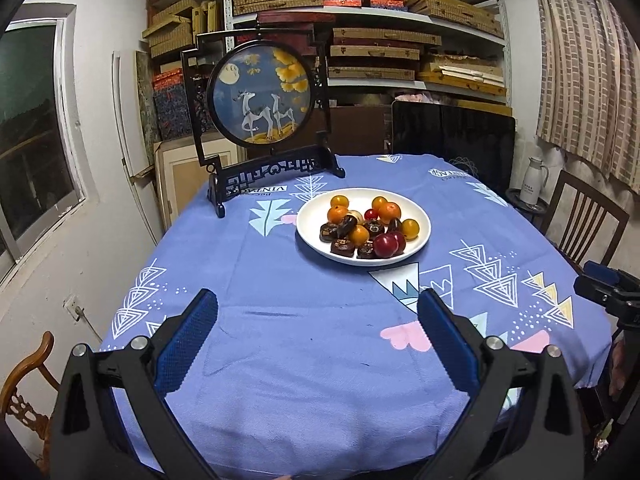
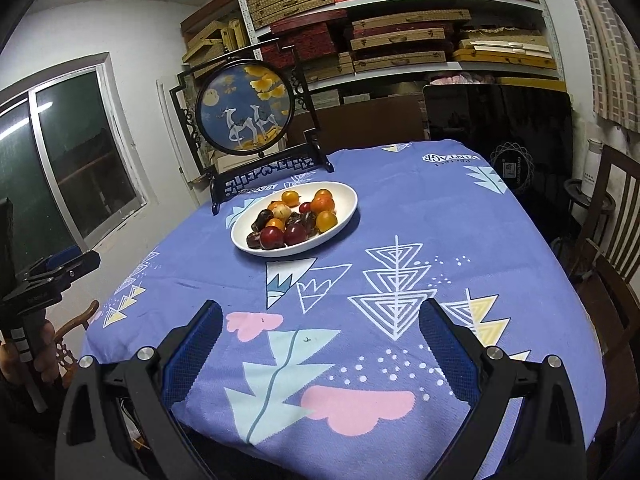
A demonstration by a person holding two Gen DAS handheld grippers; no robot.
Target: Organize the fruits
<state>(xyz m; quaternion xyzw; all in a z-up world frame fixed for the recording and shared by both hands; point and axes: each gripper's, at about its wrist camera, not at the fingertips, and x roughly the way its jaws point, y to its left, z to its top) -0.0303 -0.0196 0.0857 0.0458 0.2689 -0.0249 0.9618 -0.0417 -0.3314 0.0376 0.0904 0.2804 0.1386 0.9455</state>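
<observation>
A white plate [image 1: 418, 218] stands on the blue patterned tablecloth, past the middle of the table. It holds several orange fruits [image 1: 389, 211], red fruits [image 1: 386, 245] and dark brown pieces [image 1: 342, 245], all mixed together. The plate also shows in the right wrist view [image 2: 344, 196]. My left gripper [image 1: 318, 332] is open and empty, above the near part of the table, well short of the plate. My right gripper [image 2: 320, 340] is open and empty, also near the front edge. The left gripper shows at the left edge of the right wrist view [image 2: 56, 270].
A black framed round deer picture [image 1: 260, 100] stands on the table behind the plate. Shelves of boxes [image 1: 380, 40] fill the back wall. Wooden chairs [image 1: 588, 220] stand at the right and at the near left [image 1: 28, 368]. A white thermos [image 1: 534, 180] stands at the right.
</observation>
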